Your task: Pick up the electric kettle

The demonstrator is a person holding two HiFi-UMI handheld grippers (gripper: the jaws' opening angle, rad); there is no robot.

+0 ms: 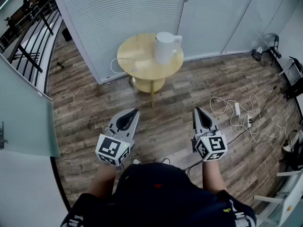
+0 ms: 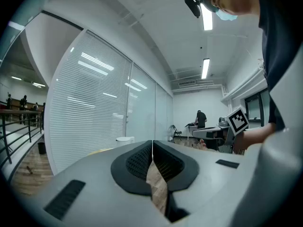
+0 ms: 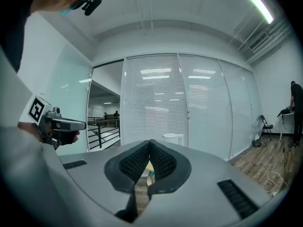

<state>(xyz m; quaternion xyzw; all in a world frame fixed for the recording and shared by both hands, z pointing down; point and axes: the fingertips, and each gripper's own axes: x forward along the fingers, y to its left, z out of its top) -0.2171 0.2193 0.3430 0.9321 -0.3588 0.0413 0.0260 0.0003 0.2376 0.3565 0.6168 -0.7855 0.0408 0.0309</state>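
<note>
A white electric kettle (image 1: 165,46) stands upright on the right side of a round yellow table (image 1: 137,63), far ahead of both grippers. My left gripper (image 1: 136,110) and right gripper (image 1: 195,109) hover side by side over the wooden floor, both pointing toward the table, both shut with nothing between the jaws. The kettle (image 2: 125,140) shows small and distant in the left gripper view, left of that gripper's (image 2: 152,142) closed tips. In the right gripper view the kettle (image 3: 173,138) sits just above and right of the closed tips of the right gripper (image 3: 150,141).
White cables and a power strip (image 1: 241,115) lie on the floor to the right. A white cord (image 1: 113,65) hangs off the table's left side. A wall of blinds (image 1: 123,8) stands right behind the table, and a glass partition (image 1: 23,122) is at the left.
</note>
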